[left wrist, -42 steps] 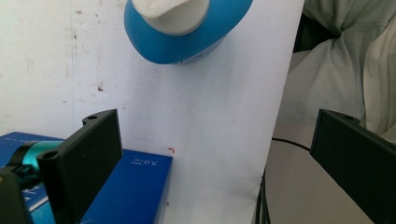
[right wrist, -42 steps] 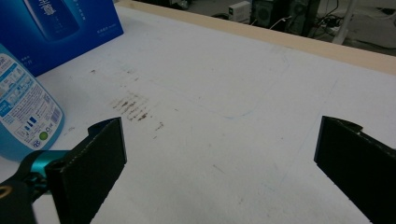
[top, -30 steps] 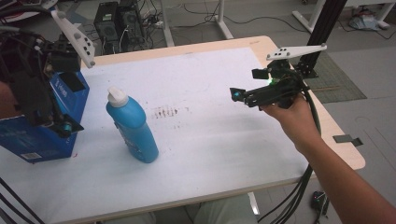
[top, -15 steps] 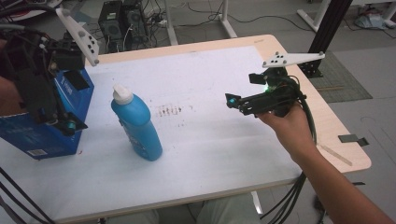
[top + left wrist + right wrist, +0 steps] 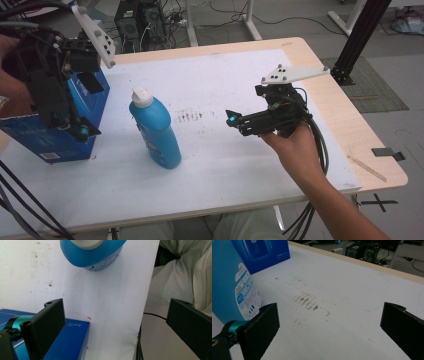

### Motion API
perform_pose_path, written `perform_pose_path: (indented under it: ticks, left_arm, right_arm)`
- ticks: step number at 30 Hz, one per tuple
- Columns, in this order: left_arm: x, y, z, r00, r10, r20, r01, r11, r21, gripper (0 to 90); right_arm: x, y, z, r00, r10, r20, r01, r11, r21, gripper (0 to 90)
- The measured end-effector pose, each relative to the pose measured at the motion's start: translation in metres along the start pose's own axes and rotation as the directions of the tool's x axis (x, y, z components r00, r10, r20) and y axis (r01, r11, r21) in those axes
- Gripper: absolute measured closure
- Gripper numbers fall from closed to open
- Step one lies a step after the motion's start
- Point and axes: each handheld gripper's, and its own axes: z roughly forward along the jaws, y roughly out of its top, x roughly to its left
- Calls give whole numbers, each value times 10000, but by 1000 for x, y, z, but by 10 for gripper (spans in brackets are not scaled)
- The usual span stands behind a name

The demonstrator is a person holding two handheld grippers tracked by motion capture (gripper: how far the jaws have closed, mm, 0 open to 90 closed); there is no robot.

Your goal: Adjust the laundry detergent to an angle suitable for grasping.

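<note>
Blue bottle (image 5: 154, 132) with the white cap stands upright mid-counter (image 5: 240, 165), right beside the blue box (image 5: 60, 130). Left gripper (image 5: 75, 131) hangs over the box, jaws wide. Right gripper (image 5: 235, 121) points at the bottle, jaws wide, empty.

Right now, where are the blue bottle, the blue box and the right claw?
blue bottle (image 5: 156, 131): high view, on its body.
blue box (image 5: 60, 142): high view, on its front face.
right claw (image 5: 231, 119): high view, at its tips.

Lab: computer towers (image 5: 135, 20), floor cables (image 5: 280, 17), rig frame (image 5: 362, 37).
</note>
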Motion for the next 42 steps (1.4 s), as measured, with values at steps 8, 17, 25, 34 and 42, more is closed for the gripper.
perform_pose_path:
  ticks: [8, 17, 25, 34, 42]
  left_arm:
    - [-1, -3, 0, 10000, -49, 5, 49, 10000, -33, 23]
    - [-2, -4, 0, 10000, -50, 34, 50, 10000, 3, 23]
    - [-3, -7, 0, 10000, -75, 65, 74, 10000, 21, 23]
    - [-4, -8, 1, 10000, -55, 57, 55, 10000, 41, 23]
    - [-4, -11, 1, 10000, -72, 40, 72, 10000, 46, 23]
  right_arm:
    - [16, 1, 7, 9996, -6, -266, 9, 9999, 101, 14]
    - [31, 4, 12, 9992, -14, -390, 21, 9998, 188, 14]
    - [49, 3, 19, 9990, 254, -371, -241, 9991, 356, 14]
    - [71, 5, 26, 9989, 159, -449, -151, 9997, 171, 14]
    - [86, 5, 31, 9957, 534, -762, -511, 9982, 323, 14]
